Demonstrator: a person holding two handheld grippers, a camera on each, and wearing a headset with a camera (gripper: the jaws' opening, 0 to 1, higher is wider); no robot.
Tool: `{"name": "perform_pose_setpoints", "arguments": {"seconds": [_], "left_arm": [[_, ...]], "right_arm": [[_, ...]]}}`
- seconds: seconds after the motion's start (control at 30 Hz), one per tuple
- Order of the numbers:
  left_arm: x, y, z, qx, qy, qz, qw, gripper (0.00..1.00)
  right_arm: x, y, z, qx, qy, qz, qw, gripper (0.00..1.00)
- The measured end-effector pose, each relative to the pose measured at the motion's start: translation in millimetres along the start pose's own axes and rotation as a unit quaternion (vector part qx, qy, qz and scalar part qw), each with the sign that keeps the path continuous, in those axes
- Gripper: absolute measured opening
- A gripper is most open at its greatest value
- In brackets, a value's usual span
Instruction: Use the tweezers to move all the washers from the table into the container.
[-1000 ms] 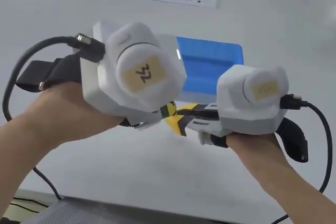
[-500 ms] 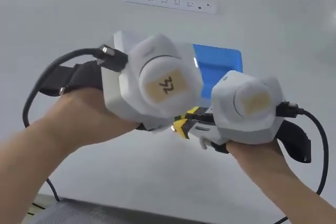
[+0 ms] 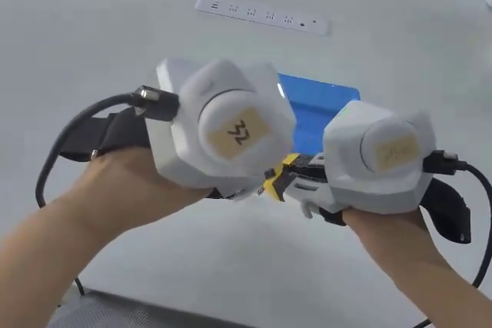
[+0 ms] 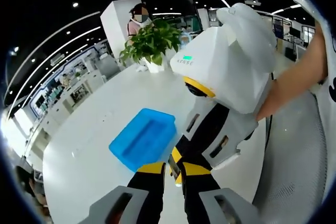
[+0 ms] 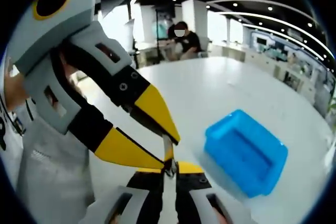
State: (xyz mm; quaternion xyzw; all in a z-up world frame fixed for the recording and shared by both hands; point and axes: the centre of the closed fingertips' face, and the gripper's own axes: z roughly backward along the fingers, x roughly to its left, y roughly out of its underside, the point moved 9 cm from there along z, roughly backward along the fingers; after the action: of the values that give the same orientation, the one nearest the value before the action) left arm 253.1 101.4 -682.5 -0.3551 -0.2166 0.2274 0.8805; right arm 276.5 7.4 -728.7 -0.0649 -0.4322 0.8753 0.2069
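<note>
Hand-held grippers tip to tip above the worktop [image 3: 231, 266]. Right hand-held gripper [image 5: 169, 170] is clamped on thin tweezers [image 5: 167, 156]; left hand-held gripper [image 4: 175, 170] is pinched on the same strip. Blue container [image 3: 327, 105] lies just beyond on the far side, long axis left-right. Washers not made out.

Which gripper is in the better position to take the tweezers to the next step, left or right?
Right, probably. The tweezers stand straight between the jaws of the right gripper, pointing forward, with the blue container close ahead. The left gripper meets them at a slant; its grip is unclear.
</note>
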Motion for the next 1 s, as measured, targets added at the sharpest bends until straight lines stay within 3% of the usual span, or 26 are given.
{"name": "perform_pose_setpoints", "arguments": {"seconds": [0.13, 0.2, 0.33, 0.43, 0.5, 0.53, 0.7, 0.83, 1.0], "left_arm": [[2.6, 3.5, 5.1, -0.018, -0.018, 0.027, 0.9993, 0.17], [3.2, 4.9, 8.4, -0.033, -0.025, 0.054, 0.9977, 0.21], [6.7, 9.0, 16.5, -0.061, -0.052, 0.096, 0.9922, 0.38], [8.5, 13.5, 24.6, -0.078, -0.08, 0.124, 0.986, 0.47], [6.8, 18.8, 30.3, -0.083, -0.083, 0.145, 0.9824, 0.5], [5.6, 21.0, 33.6, -0.09, -0.093, 0.158, 0.9789, 0.55], [-3.1, 34.9, 44.3, -0.09, -0.123, 0.175, 0.9727, 0.77], [-15.1, 45.5, 55.1, -0.091, -0.148, 0.184, 0.9675, 0.8], [-21.6, 58.3, 60.7, -0.09, -0.179, 0.202, 0.9585, 0.96]], "right_arm": [[-1.1, -3.5, 4.6, -0.004, 0.002, 0.002, 1.0, 0.04], [-0.5, -4.5, 6.6, -0.004, 0.001, 0.003, 1.0, 0.04], [1.4, -5.9, 9.6, 0.0, -0.001, 0.01, 0.9999, 0.04], [2.5, -7.1, 12.6, 0.001, -0.001, 0.013, 0.9999, 0.04], [1.5, -8.0, 13.9, 0.003, 0.0, 0.016, 0.9999, 0.04], [0.8, -8.8, 14.7, 0.003, 0.001, 0.017, 0.9998, 0.04], [-10.3, -17.5, 19.1, -0.007, 0.013, 0.011, 0.9998, 0.04], [-21.5, -27.6, 22.3, -0.022, 0.023, 0.001, 0.9995, 0.04], [-30.9, -41.8, 27.9, -0.037, 0.04, 0.004, 0.9985, 0.04]]}}
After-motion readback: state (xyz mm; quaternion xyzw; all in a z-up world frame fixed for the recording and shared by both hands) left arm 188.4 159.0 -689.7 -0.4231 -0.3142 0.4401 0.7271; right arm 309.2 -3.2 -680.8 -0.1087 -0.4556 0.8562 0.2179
